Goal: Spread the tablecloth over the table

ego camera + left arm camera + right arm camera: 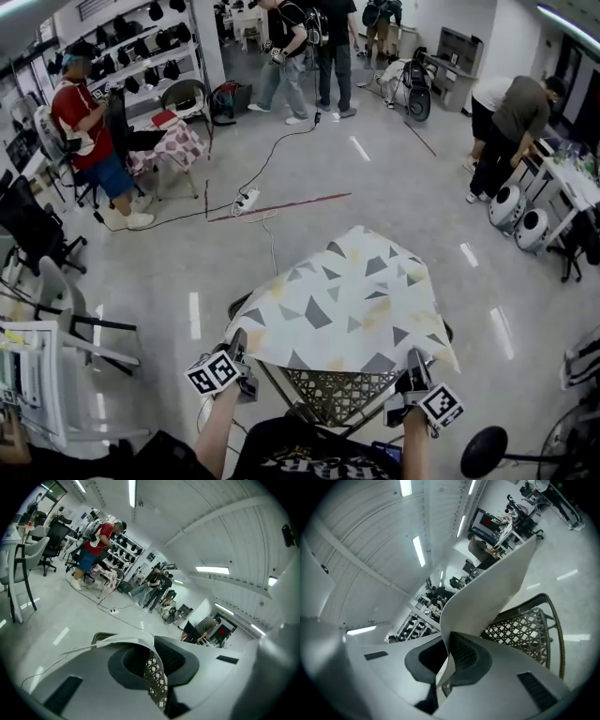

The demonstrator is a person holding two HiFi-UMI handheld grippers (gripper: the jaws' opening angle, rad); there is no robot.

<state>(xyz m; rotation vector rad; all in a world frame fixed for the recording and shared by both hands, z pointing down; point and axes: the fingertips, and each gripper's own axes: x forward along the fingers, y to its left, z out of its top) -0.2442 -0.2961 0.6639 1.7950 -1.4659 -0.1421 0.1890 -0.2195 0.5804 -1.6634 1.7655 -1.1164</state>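
Wicker table [339, 392] lower centre of head view, triangle-print tablecloth [347, 300] draped over it, near edge not yet down. Left gripper [238, 352] and right gripper [412, 364] each clenched on a near corner. Step: settling that edge. Next: lower both evenly, then release.

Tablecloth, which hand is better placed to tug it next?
Probably left: the left tool is shut on the tablecloth corner beside a bare stretch of table rim; the right corner hangs lower.
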